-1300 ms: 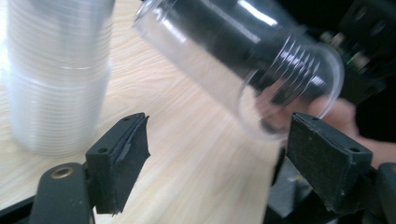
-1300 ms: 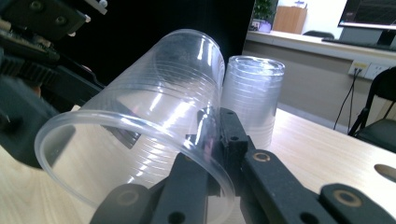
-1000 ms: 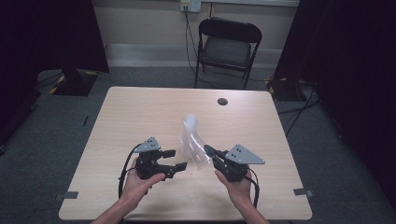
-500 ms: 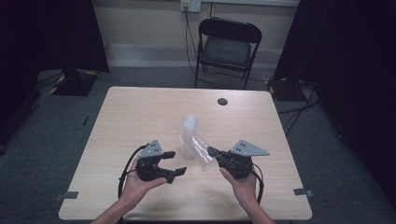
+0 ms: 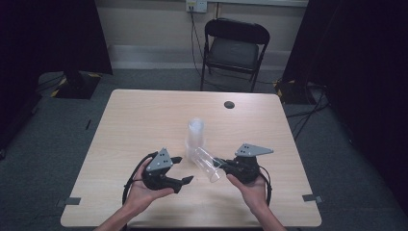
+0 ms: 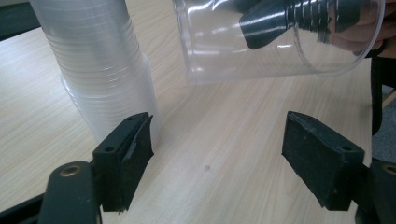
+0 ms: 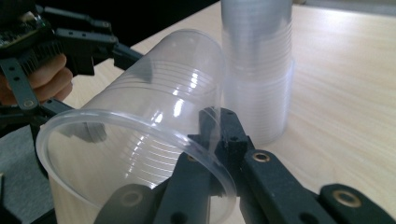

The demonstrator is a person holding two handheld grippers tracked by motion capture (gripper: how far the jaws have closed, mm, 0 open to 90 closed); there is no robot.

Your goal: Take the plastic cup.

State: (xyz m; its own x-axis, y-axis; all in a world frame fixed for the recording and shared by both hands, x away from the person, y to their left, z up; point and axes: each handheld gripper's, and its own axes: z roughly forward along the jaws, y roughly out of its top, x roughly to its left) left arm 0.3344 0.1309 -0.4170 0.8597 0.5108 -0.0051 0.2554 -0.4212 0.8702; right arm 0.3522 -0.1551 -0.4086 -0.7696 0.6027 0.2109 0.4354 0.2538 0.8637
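An upside-down stack of clear plastic cups (image 5: 195,134) stands mid-table. Just in front of it a single clear cup (image 5: 208,164) lies tilted on its side above the table. My right gripper (image 5: 225,167) is shut on this cup's wall near the rim. In the right gripper view one jaw sits inside the cup (image 7: 140,140) and the other outside, with the gripper (image 7: 210,135) beside the stack (image 7: 257,70). My left gripper (image 5: 184,170) is open and empty, left of the held cup. Its view (image 6: 219,158) has the stack (image 6: 98,70) on the left and the cup (image 6: 261,42) above.
A small dark round disc (image 5: 229,104) lies near the wooden table's (image 5: 134,120) far edge. A black folding chair (image 5: 234,45) stands behind the table. A person's hands hold both grippers near the front edge. The other gripper (image 7: 70,42) shows beyond the cup.
The right gripper has drawn back toward the front edge with the single cup, now farther from the stack. The left gripper shifted slightly right and nearer.
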